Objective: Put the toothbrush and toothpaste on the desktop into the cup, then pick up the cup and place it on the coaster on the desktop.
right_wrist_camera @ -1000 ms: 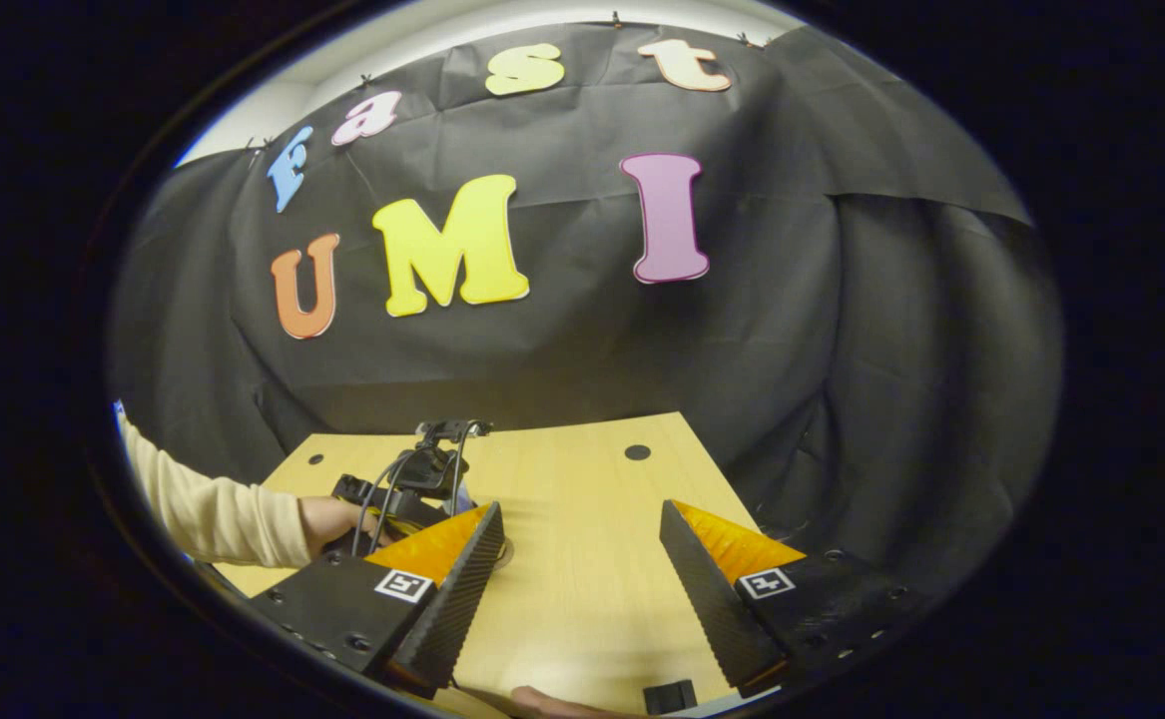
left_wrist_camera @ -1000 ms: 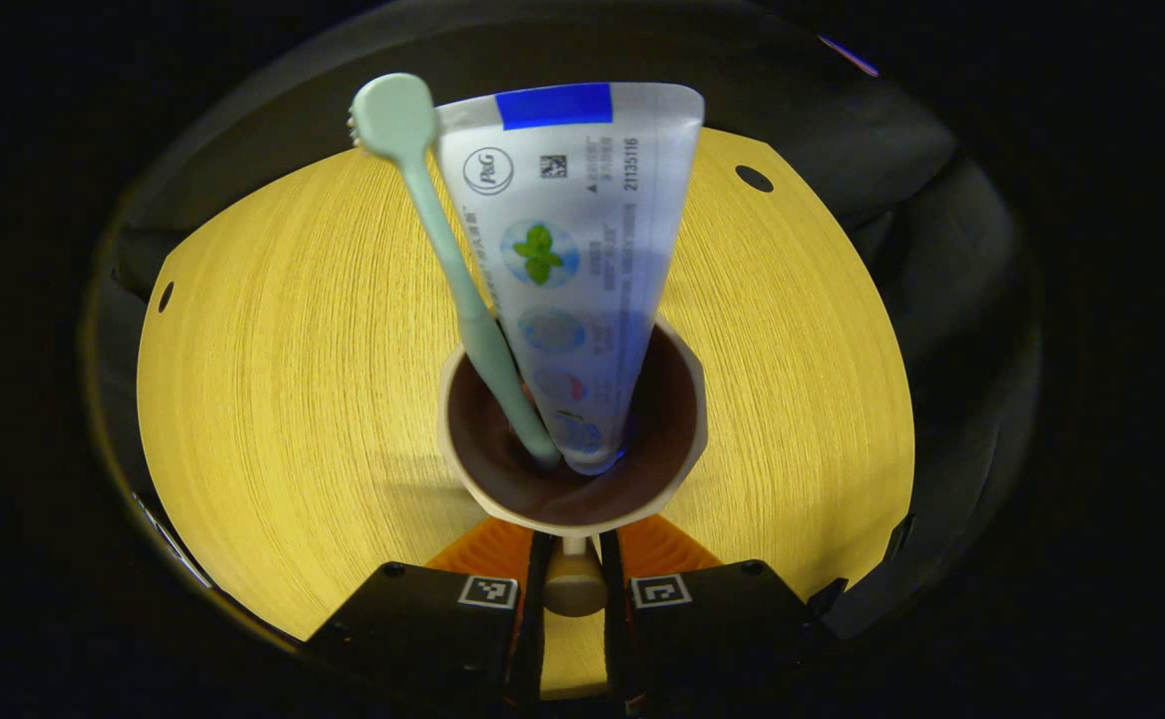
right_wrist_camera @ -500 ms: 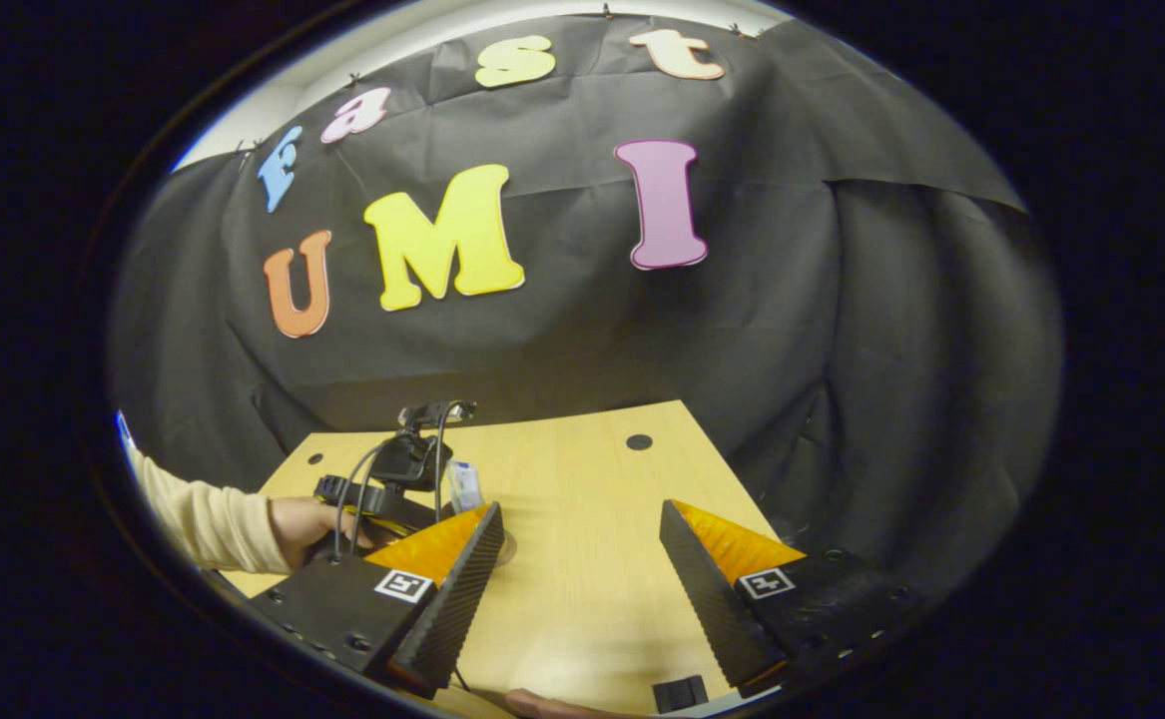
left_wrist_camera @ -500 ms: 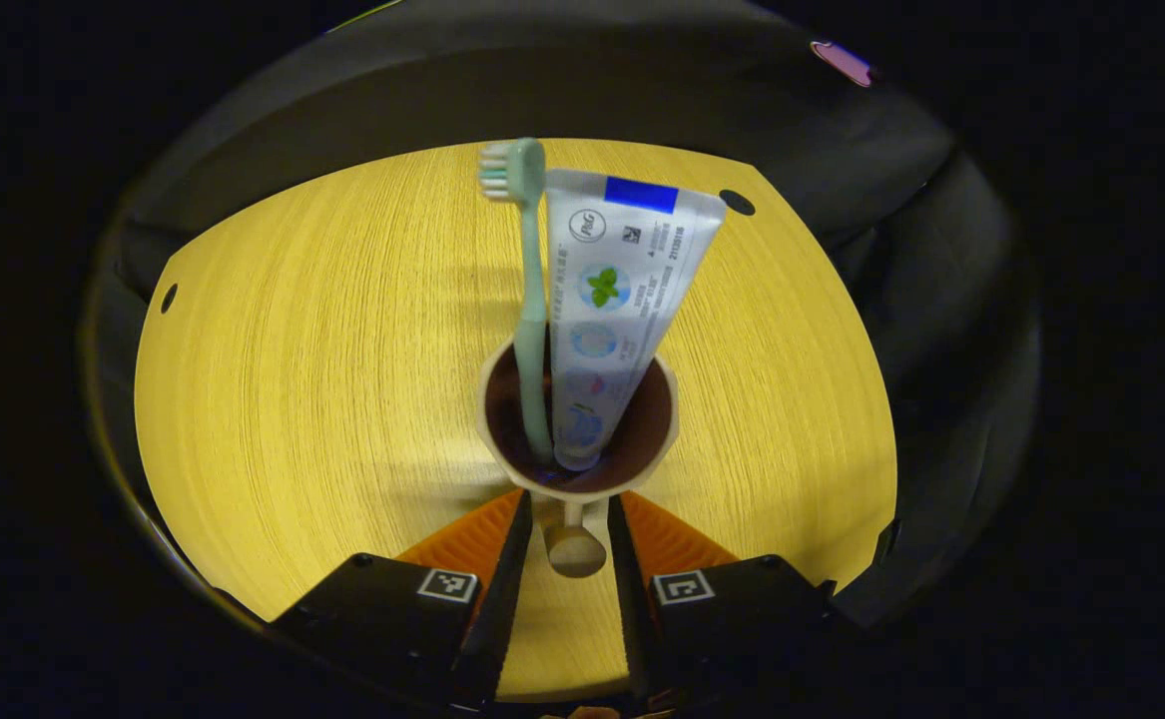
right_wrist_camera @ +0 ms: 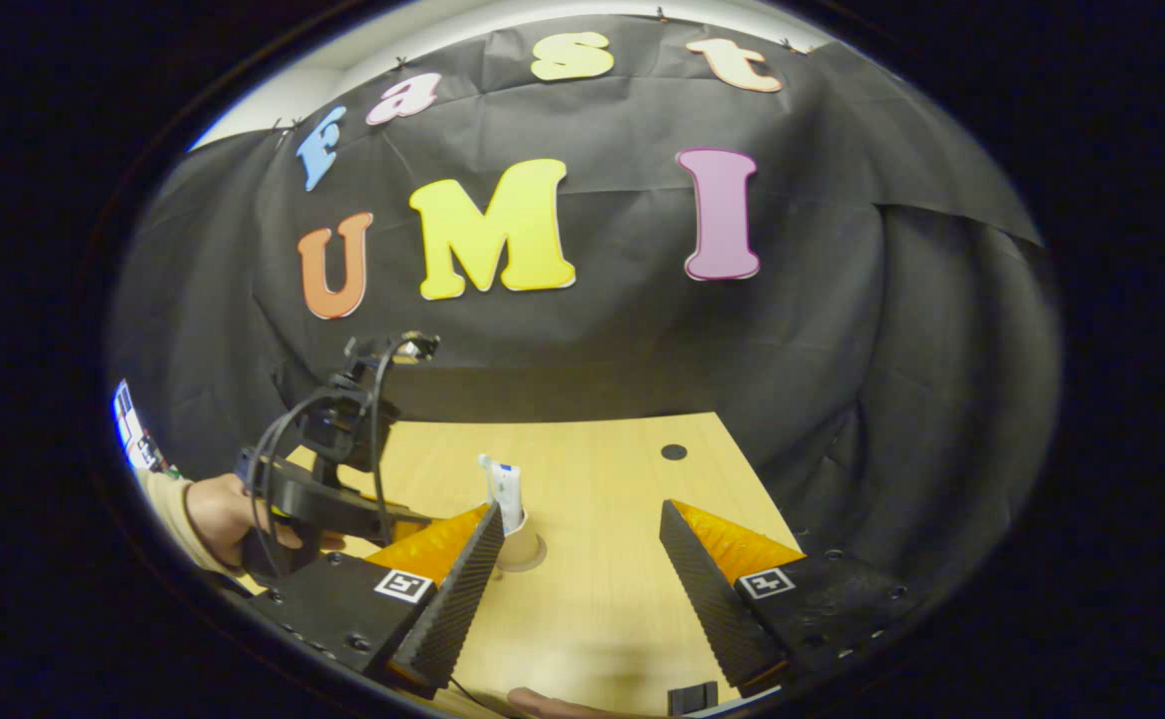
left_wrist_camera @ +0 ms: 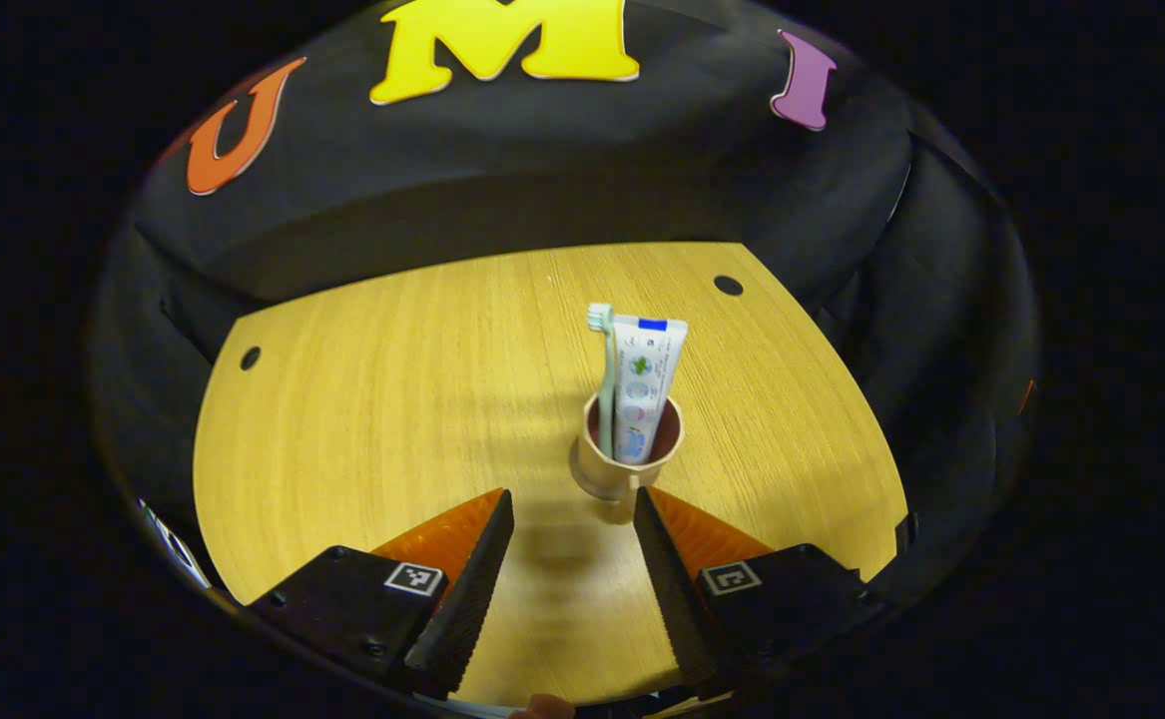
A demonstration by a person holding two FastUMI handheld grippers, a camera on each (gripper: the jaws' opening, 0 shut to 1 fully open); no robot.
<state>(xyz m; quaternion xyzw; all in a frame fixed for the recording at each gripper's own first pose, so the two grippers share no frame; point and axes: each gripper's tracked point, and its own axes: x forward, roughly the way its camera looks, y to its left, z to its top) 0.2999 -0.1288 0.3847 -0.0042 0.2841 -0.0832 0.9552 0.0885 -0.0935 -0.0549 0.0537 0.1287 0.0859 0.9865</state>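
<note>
Yellow wood table (left_wrist_camera: pixel 362 419) | cup (left_wrist_camera: pixel 628 461) with toothbrush (left_wrist_camera: pixel 603 374) and toothpaste (left_wrist_camera: pixel 642 384) stands just ahead of wide-open, empty left gripper (left_wrist_camera: pixel 567 544) | right gripper (right_wrist_camera: pixel 577 564) open, empty | tall things could tip cup if bumped

I see the cup (left_wrist_camera: pixel 628 461) loaded and standing upright on the worktop (left_wrist_camera: pixel 362 419).
The tan cup holds the pale green toothbrush (left_wrist_camera: pixel 603 371), bristles up, and the white toothpaste (left_wrist_camera: pixel 644 384); it stands just ahead of my left hand-held gripper (left_wrist_camera: pixel 567 519), untouched.
</note>
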